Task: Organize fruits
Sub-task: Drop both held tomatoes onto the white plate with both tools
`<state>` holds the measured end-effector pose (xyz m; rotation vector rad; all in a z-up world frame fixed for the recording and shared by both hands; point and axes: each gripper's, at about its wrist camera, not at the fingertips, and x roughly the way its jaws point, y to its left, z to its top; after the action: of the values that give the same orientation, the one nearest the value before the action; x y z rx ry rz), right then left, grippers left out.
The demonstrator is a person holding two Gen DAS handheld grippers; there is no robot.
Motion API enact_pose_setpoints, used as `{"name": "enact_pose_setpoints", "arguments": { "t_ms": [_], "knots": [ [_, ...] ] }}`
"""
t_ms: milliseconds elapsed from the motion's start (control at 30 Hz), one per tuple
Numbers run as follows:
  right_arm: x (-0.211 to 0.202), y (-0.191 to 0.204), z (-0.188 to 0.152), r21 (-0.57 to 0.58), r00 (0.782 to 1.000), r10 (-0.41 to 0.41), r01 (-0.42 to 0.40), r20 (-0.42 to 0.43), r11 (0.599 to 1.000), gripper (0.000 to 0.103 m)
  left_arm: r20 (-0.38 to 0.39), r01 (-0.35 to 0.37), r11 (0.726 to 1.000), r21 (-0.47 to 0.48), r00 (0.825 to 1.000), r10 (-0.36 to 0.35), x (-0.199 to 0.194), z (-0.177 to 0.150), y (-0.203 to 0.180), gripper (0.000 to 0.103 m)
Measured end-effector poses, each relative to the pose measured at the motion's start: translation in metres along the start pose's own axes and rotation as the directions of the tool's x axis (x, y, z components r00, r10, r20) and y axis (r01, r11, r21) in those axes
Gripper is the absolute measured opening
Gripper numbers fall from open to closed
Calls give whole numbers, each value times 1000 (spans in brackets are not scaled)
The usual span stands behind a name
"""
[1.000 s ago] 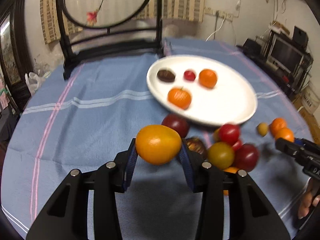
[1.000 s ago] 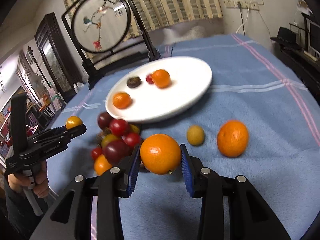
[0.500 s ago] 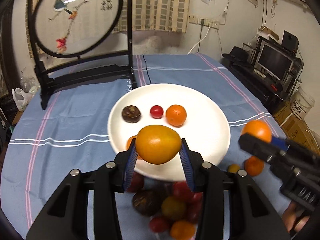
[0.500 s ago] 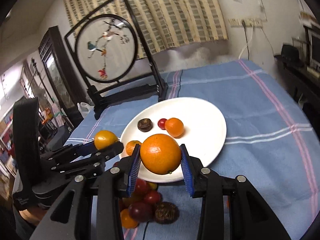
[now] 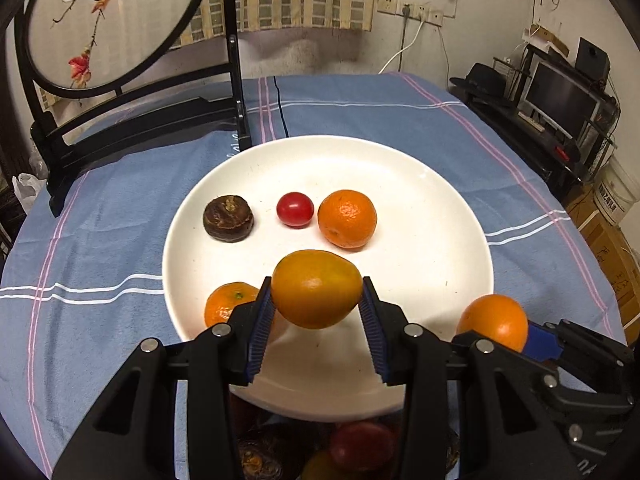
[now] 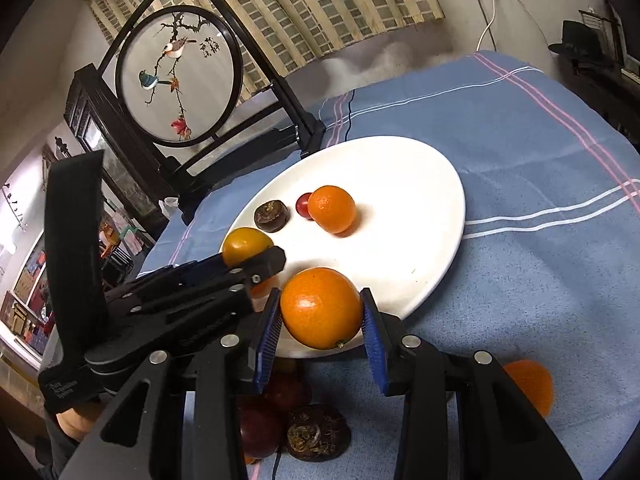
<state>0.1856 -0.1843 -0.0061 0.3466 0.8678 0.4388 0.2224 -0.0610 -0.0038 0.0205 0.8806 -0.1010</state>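
Blue striped cloth (image 5: pixel 120 216) is covering the table; embroidered screen (image 5: pixel 112 20) is standing behind white plate (image 5: pixel 440 208). Left gripper (image 5: pixel 316 320) is clamping yellow-orange fruit (image 5: pixel 316 288), right gripper (image 6: pixel 322 328) is clamping orange (image 6: pixel 320 308), both over the plate's near rim.

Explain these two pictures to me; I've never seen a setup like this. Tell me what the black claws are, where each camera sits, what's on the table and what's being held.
No robot here: a person holds a two-finger clamp in each hand, each with a camera looking along its fingers. In the left camera's picture, the left gripper is shut on a yellow-orange fruit. In the right camera's picture, the right gripper is shut on an orange. Both hover over a white plate on a blue tablecloth. The plate holds a brown fruit, a red tomato and two tangerines. More fruit lies on the cloth.
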Motion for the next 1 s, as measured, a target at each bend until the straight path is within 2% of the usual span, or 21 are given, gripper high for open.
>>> {"name": "enact_pose_setpoints", "arguments": {
  "t_ms": [167,200,233,300,400,533,633,767,933,1000],
  "knots": [
    [3,-4,2,26,1000,8,-8,20,1000,41,-3,-7,1000,-8,1000,7,4,0,1,42],
    [2,-5,3,28,1000,8,-9,28,1000,47,-1,-11,1000,-11,1000,11,4,1,2,46],
    [2,-6,3,32,999,-3,2,38,999,59,9,-27,999,-22,1000,28,2,1,3,56],
    [-2,-10,5,39,997,-31,29,68,999,66,49,-73,996,-48,996,76,-8,2,9,69],
    [-13,-15,6,59,995,-18,13,97,998,67,108,-71,996,-59,991,77,-31,-2,15,71],
    [-15,-14,4,50,995,-27,22,95,999,68,123,-72,995,-73,989,81,-52,-17,26,74],
    [-13,-12,1,42,997,-19,16,73,999,67,116,-63,994,-85,991,73,-64,-32,34,74],
    [-17,-7,-2,13,995,-36,35,91,999,67,111,-53,994,-100,992,64,-76,-55,46,79],
    [-17,-6,-8,-9,994,-67,69,91,998,67,105,-29,989,-146,993,45,-75,-78,65,80],
    [-17,-5,-12,-16,992,-88,90,90,996,68,61,-11,987,-158,998,21,-69,-79,69,80]
  ]
}}
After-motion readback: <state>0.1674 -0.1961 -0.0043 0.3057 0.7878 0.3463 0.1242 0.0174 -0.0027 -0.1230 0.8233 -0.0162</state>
